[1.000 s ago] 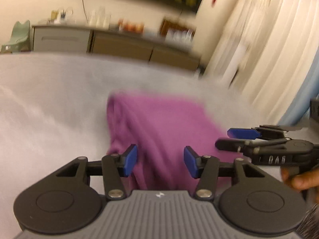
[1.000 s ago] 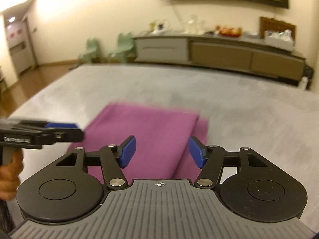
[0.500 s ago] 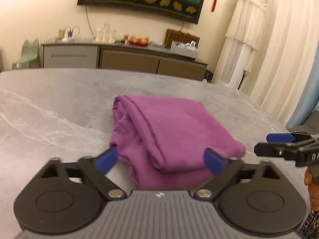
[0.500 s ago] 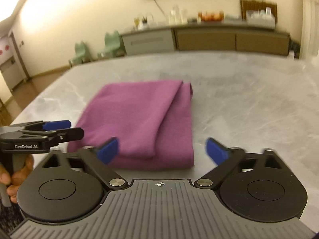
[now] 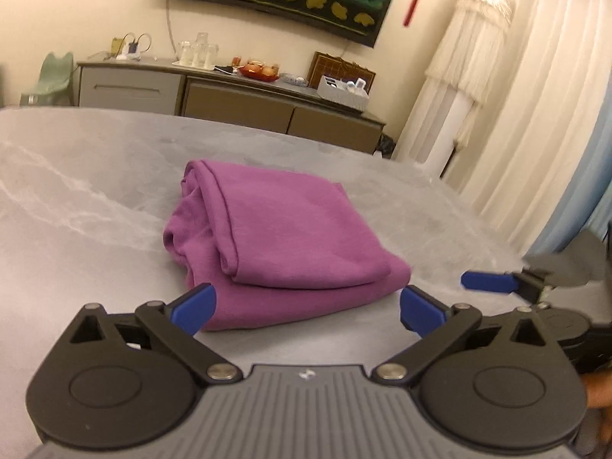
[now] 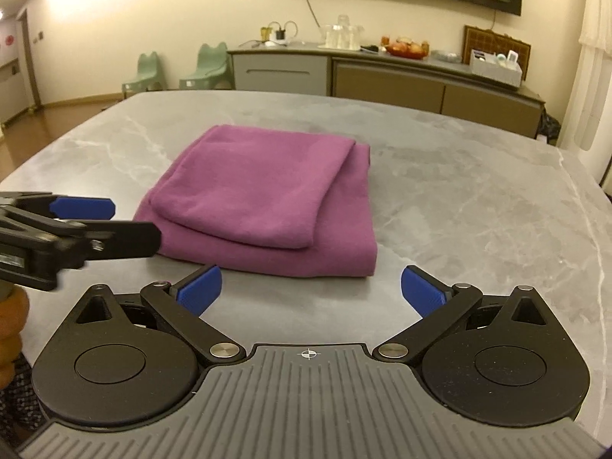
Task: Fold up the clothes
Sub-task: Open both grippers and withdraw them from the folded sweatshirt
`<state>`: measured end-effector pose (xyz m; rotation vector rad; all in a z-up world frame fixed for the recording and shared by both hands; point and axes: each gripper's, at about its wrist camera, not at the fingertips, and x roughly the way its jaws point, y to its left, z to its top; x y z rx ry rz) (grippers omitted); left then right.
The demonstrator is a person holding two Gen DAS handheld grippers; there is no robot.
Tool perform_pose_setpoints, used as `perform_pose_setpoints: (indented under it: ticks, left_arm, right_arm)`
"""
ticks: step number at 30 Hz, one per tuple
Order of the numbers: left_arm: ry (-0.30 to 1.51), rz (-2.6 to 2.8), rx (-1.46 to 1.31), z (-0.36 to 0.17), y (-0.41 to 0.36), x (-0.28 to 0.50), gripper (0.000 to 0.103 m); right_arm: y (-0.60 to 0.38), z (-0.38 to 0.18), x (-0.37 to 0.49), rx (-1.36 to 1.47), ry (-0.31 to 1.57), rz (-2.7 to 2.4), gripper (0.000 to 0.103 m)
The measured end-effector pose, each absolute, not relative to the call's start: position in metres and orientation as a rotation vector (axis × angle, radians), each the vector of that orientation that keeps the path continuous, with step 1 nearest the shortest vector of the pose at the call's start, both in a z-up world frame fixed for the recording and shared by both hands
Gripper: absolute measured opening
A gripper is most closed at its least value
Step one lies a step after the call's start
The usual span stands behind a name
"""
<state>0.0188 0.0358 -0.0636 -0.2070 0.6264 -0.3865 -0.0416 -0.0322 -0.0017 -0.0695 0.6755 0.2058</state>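
Both claws released, folded purple garment lying free on the counter.

The left claw [image 5: 306,308] and right claw [image 6: 310,291] have just been opening, and each now gapes wide with nothing between its blue pads, near the garment's front edge. Beyond them the purple garment [image 6: 264,195] lies folded in layers on the grey marble counter [image 6: 478,199]. A sideboard [image 6: 382,76] stands against the far wall.
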Motion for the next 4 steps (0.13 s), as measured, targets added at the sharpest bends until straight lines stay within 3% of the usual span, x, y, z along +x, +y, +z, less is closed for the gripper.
perform_pose_setpoints:
  ticks: [4]
  left_arm:
    - [0.635,-0.330,-0.163,-0.0626,0.0312,0.0196,0.103]
  right_arm:
    - [-0.0354,-0.0006,-0.0443,-0.065,0.675,0.196,0.101]
